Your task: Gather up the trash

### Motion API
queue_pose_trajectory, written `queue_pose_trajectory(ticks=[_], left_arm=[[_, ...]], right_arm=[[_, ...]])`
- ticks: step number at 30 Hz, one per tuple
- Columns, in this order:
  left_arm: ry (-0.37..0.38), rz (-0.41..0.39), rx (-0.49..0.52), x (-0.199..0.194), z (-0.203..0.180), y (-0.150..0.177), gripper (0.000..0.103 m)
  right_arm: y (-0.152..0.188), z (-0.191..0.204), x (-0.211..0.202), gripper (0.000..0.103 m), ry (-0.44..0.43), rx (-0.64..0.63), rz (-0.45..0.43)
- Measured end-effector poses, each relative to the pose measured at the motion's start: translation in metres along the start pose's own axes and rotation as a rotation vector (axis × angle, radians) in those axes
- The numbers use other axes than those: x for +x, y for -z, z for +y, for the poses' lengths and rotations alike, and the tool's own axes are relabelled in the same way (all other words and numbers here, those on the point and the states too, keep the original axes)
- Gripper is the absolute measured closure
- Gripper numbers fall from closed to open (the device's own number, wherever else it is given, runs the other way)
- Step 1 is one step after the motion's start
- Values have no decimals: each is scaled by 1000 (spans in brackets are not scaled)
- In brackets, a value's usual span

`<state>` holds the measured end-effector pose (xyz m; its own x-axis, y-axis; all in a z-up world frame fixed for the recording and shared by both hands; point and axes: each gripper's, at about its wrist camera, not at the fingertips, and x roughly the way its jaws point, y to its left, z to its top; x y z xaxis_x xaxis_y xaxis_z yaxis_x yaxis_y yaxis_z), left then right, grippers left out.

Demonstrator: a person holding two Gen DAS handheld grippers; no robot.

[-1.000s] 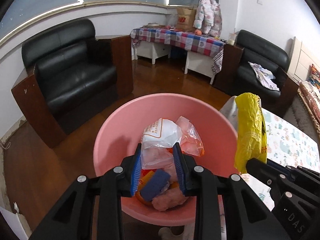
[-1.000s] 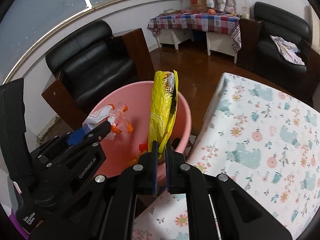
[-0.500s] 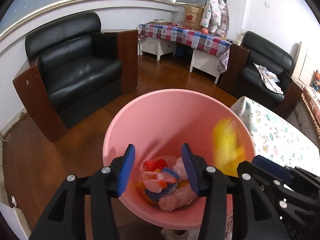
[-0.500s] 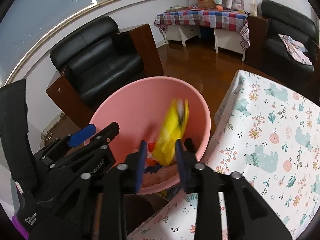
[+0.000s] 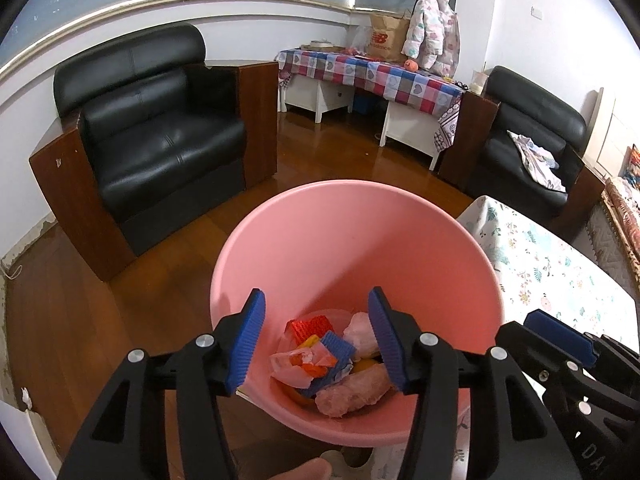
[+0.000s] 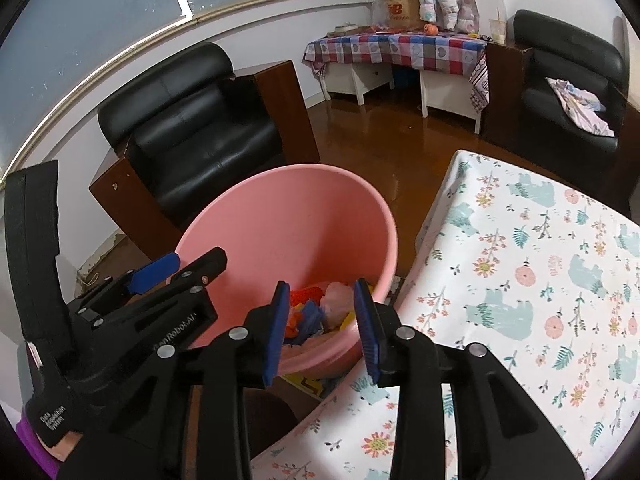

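Observation:
A pink plastic tub (image 5: 352, 240) stands on the floor beside the table; it also shows in the right wrist view (image 6: 280, 220). Trash lies at its bottom: clear plastic bags, red, blue and yellow wrappers (image 5: 324, 352), also in the right wrist view (image 6: 320, 308). My left gripper (image 5: 316, 336) is open and empty above the tub's near rim. My right gripper (image 6: 322, 320) is open and empty above the tub's edge next to the table. The right gripper's fingers (image 5: 560, 336) show at the lower right of the left wrist view, and the left gripper (image 6: 160, 272) at the left of the right wrist view.
A table with a floral bear-print cloth (image 6: 540, 280) lies to the right of the tub. A black leather armchair (image 5: 160, 140) stands behind left, another (image 5: 532, 148) at the back right. A checked-cloth table (image 5: 372, 72) stands at the far wall. The floor is brown wood.
Both grippers opened. The clear bag fell from the left gripper and the yellow wrapper from the right gripper into the tub. Both grippers have drawn back a little.

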<state>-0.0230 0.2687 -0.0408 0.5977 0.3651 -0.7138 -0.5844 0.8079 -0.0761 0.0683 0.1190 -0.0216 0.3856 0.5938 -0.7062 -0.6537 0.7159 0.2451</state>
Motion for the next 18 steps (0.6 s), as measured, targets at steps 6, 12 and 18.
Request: queue_pose_trajectory(ticks=[6,12,18], left_arm=[[12,-9,13,-10,-3,3,56],[23,-16,31,-23,-10,8,60],[35,-25,55,-35,-16,14,63]], right_arm=[[9,-7,-16,69,41,-7,-29],[17,-10,-35,68,86,-20,-81],[26,-11,-53,55,110,-22,-146]])
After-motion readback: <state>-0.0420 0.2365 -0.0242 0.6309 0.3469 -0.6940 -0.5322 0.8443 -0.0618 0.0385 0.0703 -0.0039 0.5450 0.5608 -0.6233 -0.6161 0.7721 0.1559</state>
